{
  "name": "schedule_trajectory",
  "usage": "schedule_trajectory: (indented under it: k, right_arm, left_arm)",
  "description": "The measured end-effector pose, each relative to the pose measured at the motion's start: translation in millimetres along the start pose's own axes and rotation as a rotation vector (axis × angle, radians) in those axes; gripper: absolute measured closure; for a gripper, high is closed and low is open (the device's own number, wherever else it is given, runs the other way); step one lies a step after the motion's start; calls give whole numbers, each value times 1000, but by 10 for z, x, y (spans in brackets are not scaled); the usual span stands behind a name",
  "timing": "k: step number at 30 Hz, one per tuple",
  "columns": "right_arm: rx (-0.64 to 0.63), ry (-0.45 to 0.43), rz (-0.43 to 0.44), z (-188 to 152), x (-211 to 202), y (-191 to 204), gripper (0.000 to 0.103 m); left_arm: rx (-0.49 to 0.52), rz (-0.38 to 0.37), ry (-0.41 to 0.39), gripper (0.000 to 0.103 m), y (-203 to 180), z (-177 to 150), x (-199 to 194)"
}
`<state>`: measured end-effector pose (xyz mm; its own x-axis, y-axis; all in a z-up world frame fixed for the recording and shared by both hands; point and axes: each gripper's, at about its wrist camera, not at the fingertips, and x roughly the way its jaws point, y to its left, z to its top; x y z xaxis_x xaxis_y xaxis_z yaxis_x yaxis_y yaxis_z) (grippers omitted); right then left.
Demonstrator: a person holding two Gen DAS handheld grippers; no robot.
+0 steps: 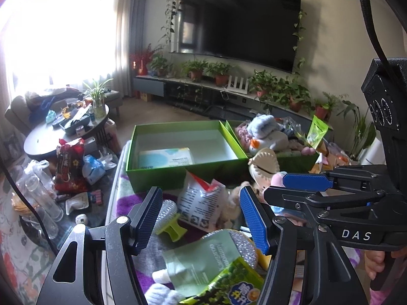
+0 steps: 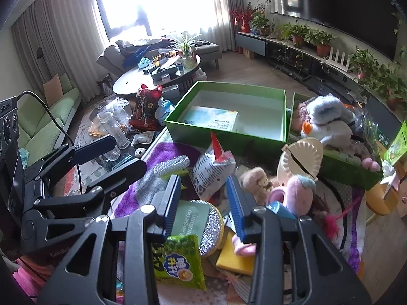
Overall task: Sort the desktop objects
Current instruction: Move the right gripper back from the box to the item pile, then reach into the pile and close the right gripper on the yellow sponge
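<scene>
While both grippers hover above the cluttered blanket, we see the left gripper [image 1: 201,217] with its jaws apart and empty, a white printed pouch [image 1: 201,203] lying beyond and between them. We find the right gripper [image 2: 204,203] likewise parted and gripping nothing, over a pale green sachet [image 2: 189,219] and a green snack packet [image 2: 179,261]. Behind stand two green boxes, the left box [image 1: 178,171] holding a tissue pack [image 1: 166,158], the right box [image 2: 343,175] plush toys.

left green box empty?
No. In the right wrist view the left green box holds one tissue pack lying flat on its floor; the rest of the floor is bare.
</scene>
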<state>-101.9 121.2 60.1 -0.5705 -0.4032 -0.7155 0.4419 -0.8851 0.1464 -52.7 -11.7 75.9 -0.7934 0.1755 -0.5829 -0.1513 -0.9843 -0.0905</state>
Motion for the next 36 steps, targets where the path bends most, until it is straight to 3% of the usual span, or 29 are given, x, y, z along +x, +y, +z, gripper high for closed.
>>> schedule_trajectory:
  k: [17, 28, 36]
  right_arm:
    - [54, 11, 10, -555, -171, -420, 66]
    - [143, 56, 47, -937, -41, -780, 66]
    - [176, 89, 48, -1151, 104, -959, 66]
  left_arm:
    - [16, -66, 44, 39, -545, -363, 68]
    - [11, -129, 117, 39, -818, -618, 316]
    - [26, -129, 144, 39, -941, -786, 485]
